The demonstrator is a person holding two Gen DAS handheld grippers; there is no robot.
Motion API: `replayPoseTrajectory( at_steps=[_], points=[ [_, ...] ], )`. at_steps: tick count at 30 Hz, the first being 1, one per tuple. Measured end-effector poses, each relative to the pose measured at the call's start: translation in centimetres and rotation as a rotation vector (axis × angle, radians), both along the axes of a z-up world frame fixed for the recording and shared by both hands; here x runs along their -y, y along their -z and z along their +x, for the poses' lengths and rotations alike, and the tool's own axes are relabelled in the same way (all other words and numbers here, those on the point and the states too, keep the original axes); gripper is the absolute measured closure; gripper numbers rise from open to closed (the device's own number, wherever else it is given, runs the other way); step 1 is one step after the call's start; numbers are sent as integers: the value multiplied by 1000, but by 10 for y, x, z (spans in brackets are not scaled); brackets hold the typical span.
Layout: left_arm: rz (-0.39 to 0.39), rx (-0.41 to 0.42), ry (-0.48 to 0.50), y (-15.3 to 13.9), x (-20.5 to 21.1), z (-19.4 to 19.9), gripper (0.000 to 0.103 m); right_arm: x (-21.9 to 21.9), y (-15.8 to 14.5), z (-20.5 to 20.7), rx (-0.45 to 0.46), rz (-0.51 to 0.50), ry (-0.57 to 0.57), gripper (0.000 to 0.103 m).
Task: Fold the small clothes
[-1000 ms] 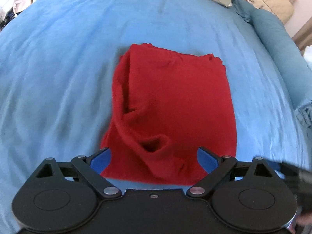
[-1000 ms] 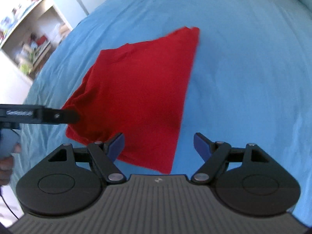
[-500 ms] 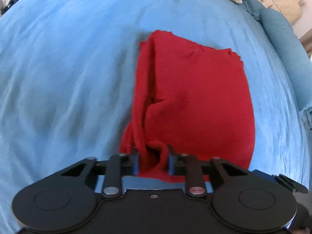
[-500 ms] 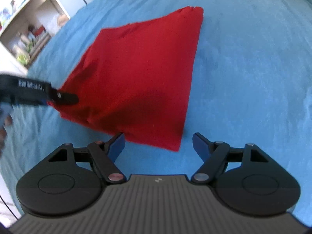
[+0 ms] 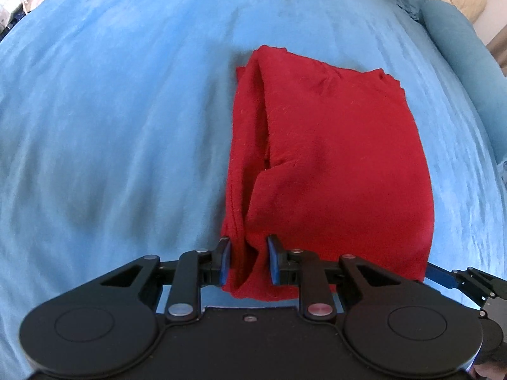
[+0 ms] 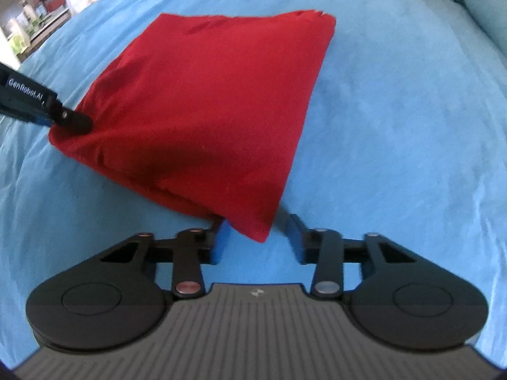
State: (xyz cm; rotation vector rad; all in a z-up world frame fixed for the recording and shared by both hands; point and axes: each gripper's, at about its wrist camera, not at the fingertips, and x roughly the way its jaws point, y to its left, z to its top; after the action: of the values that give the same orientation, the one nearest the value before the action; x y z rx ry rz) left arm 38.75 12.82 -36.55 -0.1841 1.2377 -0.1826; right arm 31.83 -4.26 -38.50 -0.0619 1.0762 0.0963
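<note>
Left tool (image 5: pixel 248 259) clamped on red garment (image 5: pixel 332 164); right tool (image 6: pixel 256 239), closing, astride its corner untouched.

A folded garment (image 5: pixel 332 164) lies on the bed cover (image 5: pixel 111 126), pillows (image 5: pixel 456 44) behind it.

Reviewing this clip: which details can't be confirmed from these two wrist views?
- Right gripper: its jaws have just been closing around the red garment corner; motion blur hides any pad contact.
- Garment type: folded, no telling features.
- Shelf items: too small, edge-distorted.
- Left gripper: underside of its grip hidden by cloth.
</note>
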Motion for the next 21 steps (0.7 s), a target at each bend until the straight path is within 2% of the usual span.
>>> replayPoseTrajectory(
  at_steps=[1,4,11,16,18,19,21],
  points=[
    [-1,1,2,-1,0,0,76,-1,-2,0,9,-5,6,53],
    [-2,5,12,-5,1,-2,76,-3,-10,-6,64,-12,-9,66],
    [-5,17,15,-9,1,-4,76,-22,-16,-17,129,-118,-136,61],
    [1,22,27,-12,4,-5,76,-29,-10,-17,128,-139,-145,63],
    [4,21,32,-13,4,-5,76,-29,-5,-13,117,-156,-133,71],
    [4,21,32,-13,5,-4,76,-28,-3,-12,114,-164,-127,84],
    [2,24,33,-15,5,-4,77,-22,-8,-11,127,-171,-118,84]
  ],
)
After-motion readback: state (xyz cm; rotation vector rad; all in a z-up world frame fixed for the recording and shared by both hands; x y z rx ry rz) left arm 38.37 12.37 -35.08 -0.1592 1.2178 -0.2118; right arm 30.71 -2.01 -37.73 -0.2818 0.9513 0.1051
